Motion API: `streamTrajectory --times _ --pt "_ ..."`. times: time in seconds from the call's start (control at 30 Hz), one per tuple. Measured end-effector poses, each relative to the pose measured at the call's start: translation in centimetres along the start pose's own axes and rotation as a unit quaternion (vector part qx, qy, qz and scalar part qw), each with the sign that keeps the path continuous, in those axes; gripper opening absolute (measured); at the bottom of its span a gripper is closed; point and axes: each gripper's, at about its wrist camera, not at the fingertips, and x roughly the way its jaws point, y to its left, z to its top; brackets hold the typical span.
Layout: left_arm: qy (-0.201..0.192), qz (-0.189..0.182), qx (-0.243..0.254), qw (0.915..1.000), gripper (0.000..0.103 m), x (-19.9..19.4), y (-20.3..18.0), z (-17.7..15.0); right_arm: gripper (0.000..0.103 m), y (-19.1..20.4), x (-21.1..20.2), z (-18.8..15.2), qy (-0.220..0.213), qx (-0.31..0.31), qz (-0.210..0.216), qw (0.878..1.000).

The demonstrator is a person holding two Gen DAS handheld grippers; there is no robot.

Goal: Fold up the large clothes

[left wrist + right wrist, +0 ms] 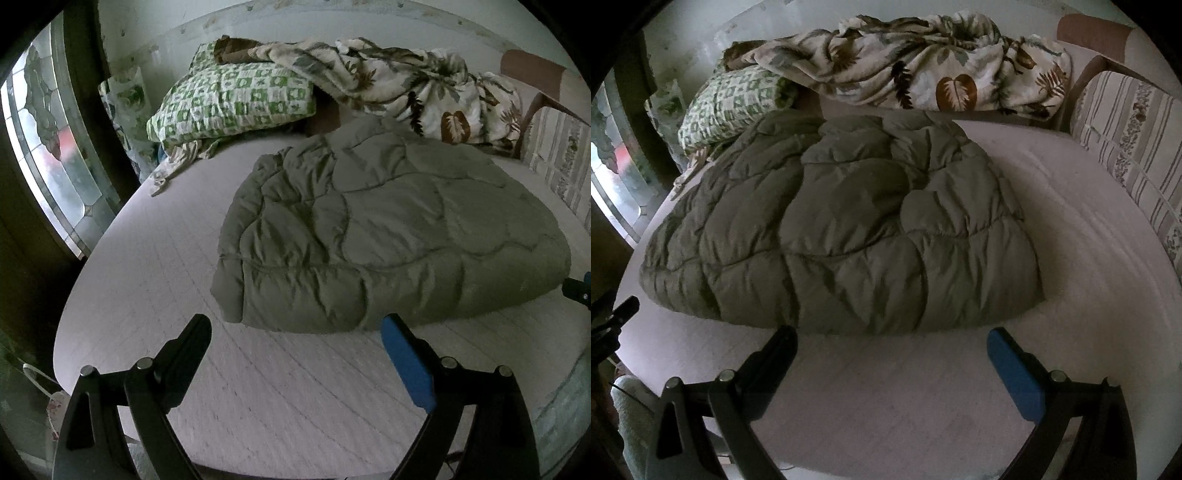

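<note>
An olive-green quilted puffy garment (369,229) lies folded in a thick bundle on the pale pink bed sheet (166,288); it fills the middle of the right wrist view (842,236). My left gripper (295,328) is open and empty, just in front of the bundle's near edge, over its left part. My right gripper (892,338) is open and empty, just short of the near edge, toward its right part. Each gripper's tip shows at the edge of the other view (578,290) (626,308).
A green-and-white checked pillow (232,99) and a crumpled leaf-print blanket (406,85) lie at the head of the bed. A striped cushion (1137,140) stands on the right. A stained-glass window (48,147) is on the left. The bed's near edge (59,354) curves below.
</note>
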Motion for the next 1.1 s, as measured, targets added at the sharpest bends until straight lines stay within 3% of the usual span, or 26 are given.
streamTrajectory --times 0.33,0.63,0.8,1.1 --pt "-0.025 -0.03 -0.003 0.9992 0.093 -3.1 -1.1 -0.7 0.103 1.0 -2.5 -1.2 -0.013 -0.013 0.005 1.0" --pt "-0.043 -0.008 -0.005 0.999 0.093 -6.1 -2.0 -1.6 0.103 2.1 -5.9 -3.1 -0.025 -0.029 0.0 0.999" --pt "-0.05 -0.02 -0.008 0.9985 0.093 -7.8 -2.0 -2.3 0.103 2.7 -7.6 -4.4 -0.026 -0.034 0.01 0.999" --pt "-0.074 0.027 0.023 0.9966 0.093 -10.0 -2.8 -3.4 0.103 3.1 -10.6 -5.8 -0.049 -0.043 0.008 0.998"
